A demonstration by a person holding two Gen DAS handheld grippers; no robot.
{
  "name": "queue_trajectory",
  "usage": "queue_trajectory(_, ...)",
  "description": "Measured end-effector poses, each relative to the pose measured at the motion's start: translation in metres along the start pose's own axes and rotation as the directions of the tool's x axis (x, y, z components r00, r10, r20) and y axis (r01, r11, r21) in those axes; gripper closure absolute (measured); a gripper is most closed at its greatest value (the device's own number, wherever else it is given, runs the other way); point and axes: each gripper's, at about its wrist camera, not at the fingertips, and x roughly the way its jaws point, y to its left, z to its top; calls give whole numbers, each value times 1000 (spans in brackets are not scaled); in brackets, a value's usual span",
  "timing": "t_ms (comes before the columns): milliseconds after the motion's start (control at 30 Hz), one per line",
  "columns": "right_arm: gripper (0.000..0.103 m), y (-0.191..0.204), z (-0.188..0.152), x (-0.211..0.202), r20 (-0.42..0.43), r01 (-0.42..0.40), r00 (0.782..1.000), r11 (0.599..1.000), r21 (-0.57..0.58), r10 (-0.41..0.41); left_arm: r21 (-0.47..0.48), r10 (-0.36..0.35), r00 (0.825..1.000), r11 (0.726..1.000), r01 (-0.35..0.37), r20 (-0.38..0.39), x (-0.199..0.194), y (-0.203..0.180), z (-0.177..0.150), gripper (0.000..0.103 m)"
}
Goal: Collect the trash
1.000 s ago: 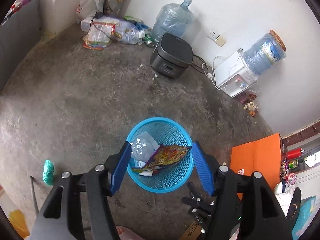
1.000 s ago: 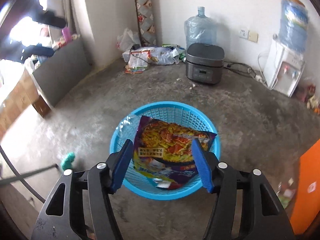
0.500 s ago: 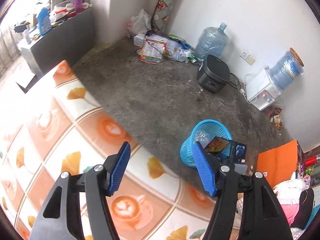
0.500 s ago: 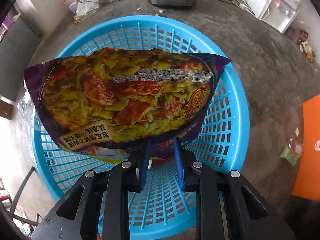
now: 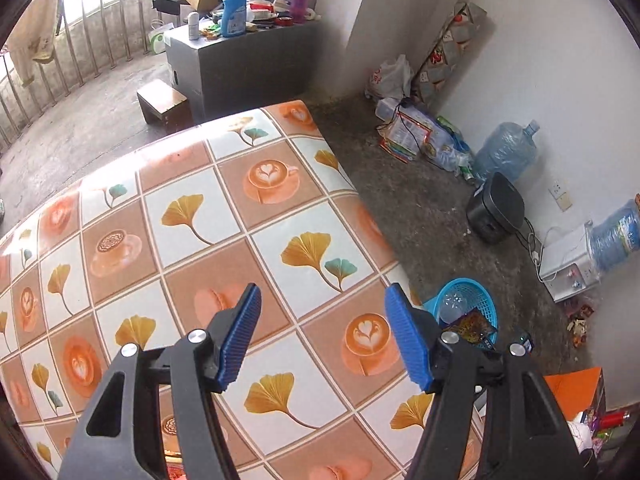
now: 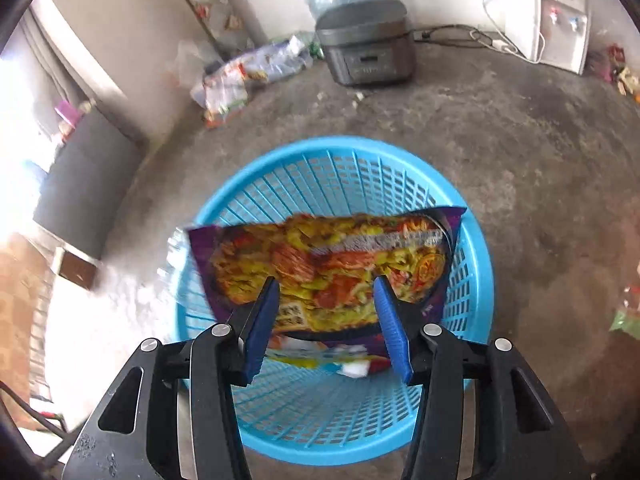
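Rough grey concrete floor (image 6: 520, 152) ran to the white walls, and your blue mesh basket (image 6: 332, 176) stood on it just off one corner of the table (image 5: 224, 216), whose cloth showed coffee cups and ginkgo leaves.

Your right gripper (image 6: 326, 322) hung over the basket's near rim with its jaws opening. The purple noodle packet (image 6: 320, 264) lay beyond and below the blue pads, spread across the basket's mouth and tilted, one corner near the right rim. The pads did not press on it. Under its lower edge some white and red scraps showed, too blurred to name, and a clear crinkled plastic piece (image 6: 174, 256) stuck out at the basket's left rim.

Your left gripper (image 5: 322, 340) was over the table's near part, jaws wide apart with nothing between them, only bare patterned cloth beneath. From that view the basket (image 5: 476, 296) held a clear plastic bottle (image 5: 454, 306) and the same packet (image 5: 472, 326).

Along the far wall sat a dark cooker (image 6: 366, 42), a white water dispenser (image 6: 556, 16) with its blue jug (image 5: 616, 236), and a second big water bottle (image 5: 508, 154). Loose wrappers and bags (image 5: 416, 136) were heaped in the corner by a leaning patterned roll (image 5: 448, 48). More small litter (image 5: 578, 320) lay beside the dispenser.
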Motion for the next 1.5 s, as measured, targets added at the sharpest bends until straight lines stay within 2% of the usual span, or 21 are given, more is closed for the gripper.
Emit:
queue_trajectory(33, 55, 6, -2, -15, 54, -69, 996, 998, 1, 69, -4, 1, 1000, 1000, -1, 11, -6, 0, 0, 41)
queue_trajectory(67, 54, 14, -1, -29, 99, -151, 984, 988, -16, 151, -6, 2, 1000, 1000, -2, 21, -10, -1, 2, 41)
queue_trajectory(100, 54, 30, 4, -36, 119, -232, 964, 972, -45, 236, -8, 4, 999, 1000, -4, 33, -15, -4, 1, 41)
queue_trajectory(133, 52, 45, 7, -40, 103, -310, 943, 948, -72, 316, -10, 4, 999, 1000, -3, 43, -18, -5, 2, 41)
queue_trajectory(167, 50, 61, 8, -39, 52, -390, 917, 917, -90, 395, -13, 1, 999, 1000, 0, 50, -21, -4, 2, 41)
queue_trajectory(233, 50, 94, -3, -28, -53, -483, 876, 868, -113, 480, -24, -9, 998, 1000, 10, 61, -24, -1, 1, 41)
queue_trajectory(333, 50, 137, -43, 6, -230, -529, 838, 840, -117, 496, -34, -19, 998, 999, 21, 62, -29, 6, -4, 41)
queue_trajectory(400, 50, 151, -70, 32, -323, -521, 821, 849, -90, 470, -31, -27, 998, 999, 29, 63, -35, 11, -6, 41)
queue_trajectory(467, 50, 166, -89, 54, -391, -528, 797, 846, -78, 461, -24, -30, 997, 999, 32, 72, -44, 18, -8, 40)
queue_trajectory(500, 50, 173, -97, 64, -413, -522, 793, 849, -80, 448, -22, -29, 996, 999, 31, 79, -49, 21, -10, 40)
queue_trajectory(633, 50, 196, -104, 117, -482, -499, 765, 866, -25, 427, -45, -18, 994, 999, 23, 112, -69, 43, -11, 39)
queue_trajectory(700, 48, 212, -106, 140, -509, -479, 758, 878, -12, 407, -72, -16, 991, 997, 25, 130, -77, 56, -12, 37)
queue_trajectory(767, 43, 221, -105, 168, -544, -486, 728, 874, 22, 418, -110, -24, 991, 993, 39, 135, -82, 71, -12, 37)
queue_trajectory(833, 43, 229, -112, 193, -582, -487, 682, 869, 88, 442, -151, -30, 990, 987, 50, 134, -84, 88, -11, 37)
queue_trajectory(900, 43, 241, -121, 215, -617, -479, 637, 864, 152, 462, -187, -5, 991, 982, 31, 136, -84, 103, -11, 37)
queue_trajectory(1000, 43, 261, -132, 244, -666, -455, 595, 872, 183, 450, -233, 28, 992, 972, 1, 124, -81, 124, -11, 37)
queue_trajectory(1133, 43, 277, -145, 273, -719, -401, 581, 903, 156, 382, -276, 55, 992, 961, -22, 115, -76, 145, -11, 37)
queue_trajectory(1200, 46, 277, -150, 281, -726, -368, 594, 920, 137, 346, -285, 75, 991, 958, -41, 112, -73, 151, -12, 37)
queue_trajectory(1400, 60, 274, -158, 296, -746, -348, 575, 926, 148, 336, -330, 90, 992, 942, -56, 89, -60, 165, -16, 37)
queue_trajectory(1500, 75, 278, -165, 299, -765, -346, 567, 931, 116, 306, -344, 91, 993, 937, -58, 80, -55, 170, -18, 37)
